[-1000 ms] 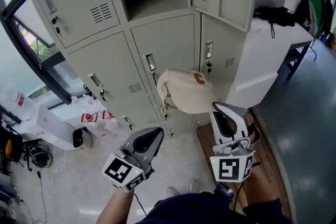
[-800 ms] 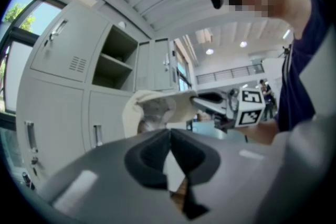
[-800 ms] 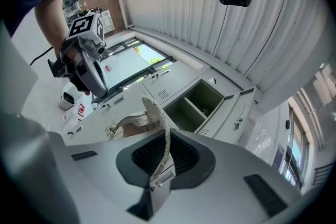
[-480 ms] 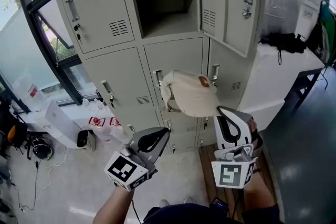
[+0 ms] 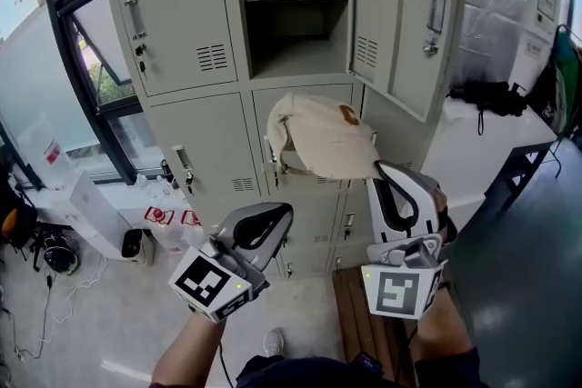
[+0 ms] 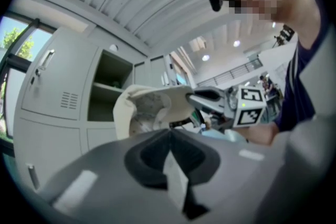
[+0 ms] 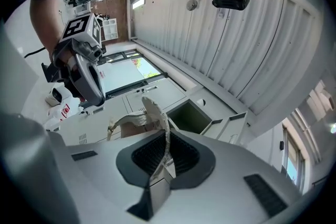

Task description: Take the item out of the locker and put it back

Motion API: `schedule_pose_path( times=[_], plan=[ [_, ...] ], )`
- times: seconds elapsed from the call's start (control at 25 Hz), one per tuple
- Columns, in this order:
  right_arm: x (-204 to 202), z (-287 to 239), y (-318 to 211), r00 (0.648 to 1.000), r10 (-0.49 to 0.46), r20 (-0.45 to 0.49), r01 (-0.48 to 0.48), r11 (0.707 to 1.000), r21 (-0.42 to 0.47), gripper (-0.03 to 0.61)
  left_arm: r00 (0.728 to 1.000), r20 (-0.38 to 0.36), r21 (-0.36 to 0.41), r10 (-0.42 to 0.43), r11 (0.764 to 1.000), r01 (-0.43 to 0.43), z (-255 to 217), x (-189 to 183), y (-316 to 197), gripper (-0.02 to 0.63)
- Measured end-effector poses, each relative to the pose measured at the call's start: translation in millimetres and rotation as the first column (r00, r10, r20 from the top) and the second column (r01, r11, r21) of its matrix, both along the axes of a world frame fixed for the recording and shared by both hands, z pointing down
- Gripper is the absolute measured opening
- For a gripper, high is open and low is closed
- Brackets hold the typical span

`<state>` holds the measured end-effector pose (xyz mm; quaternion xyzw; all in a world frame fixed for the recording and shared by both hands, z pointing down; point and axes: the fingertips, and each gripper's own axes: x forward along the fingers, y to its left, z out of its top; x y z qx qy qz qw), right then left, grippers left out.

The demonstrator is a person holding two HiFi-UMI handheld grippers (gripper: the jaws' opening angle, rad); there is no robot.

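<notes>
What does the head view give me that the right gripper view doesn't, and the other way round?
Only the head view: the whole crown of the cap with its orange patch, and the black bag on the white table. Only the right gripper view: the right gripper with its jaws shut on the cap's thin brim edge, under the ribbed ceiling. Both: the cap, the open locker compartment and the left gripper.

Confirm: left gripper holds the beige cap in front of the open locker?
Not the left. The right gripper holds the beige cap by its brim, in front of the open locker; the right gripper view shows it. The left gripper is shut, empty.
</notes>
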<state>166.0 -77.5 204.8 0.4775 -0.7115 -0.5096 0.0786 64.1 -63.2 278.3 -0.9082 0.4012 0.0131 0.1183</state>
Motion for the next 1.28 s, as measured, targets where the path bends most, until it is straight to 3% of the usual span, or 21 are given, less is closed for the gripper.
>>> schedule_pose_path(
  times=[0.52,0.96,1.28],
  plan=[
    [-44,-80,-60,0.994,0.110,-0.018,-0.106,0.981,0.162,0.023,0.991,-0.070,0.150,0.112,0.984,-0.100,-55,-38,-63,0.006],
    [-97,-178,-137,0.965,0.262,0.013,-0.252,0.915,0.314,0.023,0.972,-0.069,0.215,0.223,0.955,-0.204,-94,-91,-151,0.005],
    [-111,-236,-176,0.927,0.371,0.044,-0.360,0.855,0.374,0.023,0.954,-0.066,0.250,0.292,0.931,-0.267,-106,-121,-174,0.005]
  ],
)
